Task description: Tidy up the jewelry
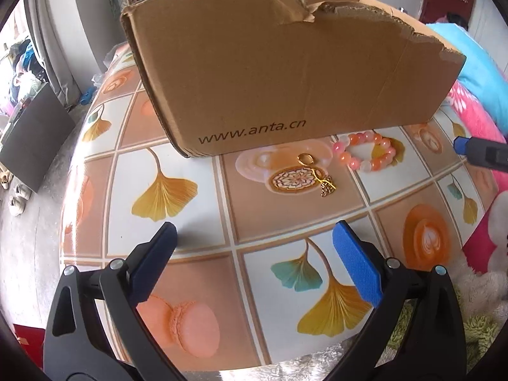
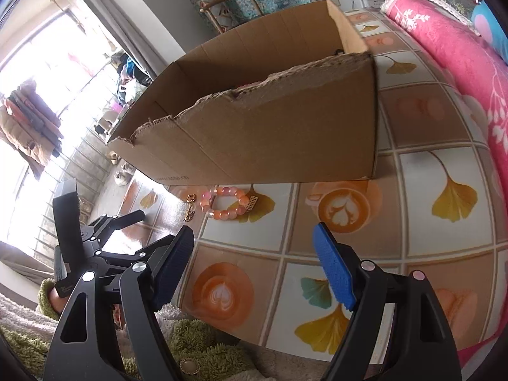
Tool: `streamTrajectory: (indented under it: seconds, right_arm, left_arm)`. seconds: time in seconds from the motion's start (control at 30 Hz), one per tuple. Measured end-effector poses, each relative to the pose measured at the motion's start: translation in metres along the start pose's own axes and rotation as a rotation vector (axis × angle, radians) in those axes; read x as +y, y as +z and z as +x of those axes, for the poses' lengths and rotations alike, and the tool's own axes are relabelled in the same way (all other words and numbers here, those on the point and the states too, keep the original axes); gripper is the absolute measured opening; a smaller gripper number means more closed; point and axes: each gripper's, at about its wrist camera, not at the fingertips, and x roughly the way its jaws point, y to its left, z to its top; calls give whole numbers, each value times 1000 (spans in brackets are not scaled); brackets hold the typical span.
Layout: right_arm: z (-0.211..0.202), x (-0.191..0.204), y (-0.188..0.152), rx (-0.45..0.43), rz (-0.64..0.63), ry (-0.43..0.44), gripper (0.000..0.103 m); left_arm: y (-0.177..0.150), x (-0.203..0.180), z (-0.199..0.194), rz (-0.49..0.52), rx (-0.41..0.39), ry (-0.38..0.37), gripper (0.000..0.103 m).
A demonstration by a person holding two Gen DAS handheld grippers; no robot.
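Note:
A pink and orange bead bracelet [image 1: 365, 154] lies on the patterned tabletop, close to the front wall of a torn cardboard box [image 1: 285, 79]. Left of it is a gold keychain [image 1: 293, 180] with a round patterned disc, a ring and a leaf charm. My left gripper [image 1: 255, 231] hovers open over the table, short of the keychain, with nothing between its fingers. In the right wrist view the bracelet [image 2: 227, 203] and the gold charm [image 2: 190, 212] lie ahead of my right gripper [image 2: 254, 231], which is open and empty. The box [image 2: 270, 133] stands behind them. What is inside the box is mostly hidden.
The tablecloth [image 1: 203, 222] shows ginkgo leaves, coffee cups and macarons. A pink blanket [image 2: 460, 63] borders the table on the right. Green shaggy fabric [image 2: 197, 343] lies at the near edge. One finger of the right gripper [image 1: 479, 155] shows at the far right, and the left gripper [image 2: 98, 219] shows at the left.

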Motion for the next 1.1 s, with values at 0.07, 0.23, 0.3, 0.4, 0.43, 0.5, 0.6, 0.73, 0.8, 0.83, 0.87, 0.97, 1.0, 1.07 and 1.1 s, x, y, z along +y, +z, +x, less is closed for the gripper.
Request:
streamTrajectory:
  seconds: [0.07,0.23,0.3,0.4,0.43,0.5,0.6,0.73,0.8,0.83,0.87,0.97,1.0,1.07,1.1]
  right_arm:
    - [5,4,0,5,-11,4,76]
    - [14,9,-3,26,-28,8,76]
    - [16,9,-1,29,-31,6,76]
    - [18,7,3,29,-26,5,76]
    - [18,5,3,28,-22,4,76]
    - [17,1,4,19,-9,0,76]
    - [16,-4,5,0,-1,-6,72]
    - [19,-2,7,-11,-18,-7,57]
    - [21,2,8,-12,-32,7,44]
    - [24,5,9,-9,-42,19,42]
    - [28,7,9,-1,-50,32,36]
    - [38,15,11,35,-70,67,27]
    - [42,18,11,49,-78,72,25]
    - [50,24,13,76,-88,61,24]
    - [56,25,12,94,-88,55,23]
  left_arm:
    - [0,0,0,-1,0,0,95]
    - [-1,-4,-3,2,-1,2,95]
    - [0,-6,-3,4,7,2,95]
    - [2,-8,-2,12,14,-1,96]
    - [4,-6,-1,13,15,-3,96]
    - [4,-5,-1,17,15,-5,96]
    - [6,-5,0,14,16,-4,96]
    - [6,-4,1,7,18,0,96]
    - [6,-3,2,5,14,1,96]
    - [6,-3,2,6,12,1,96]
    - [5,-3,2,6,10,0,96]
    - [5,-3,2,7,12,0,96]
    - [4,-3,2,8,12,-1,96]
    - [4,-4,2,11,8,-2,96]
    - [4,-4,1,11,6,-2,96]
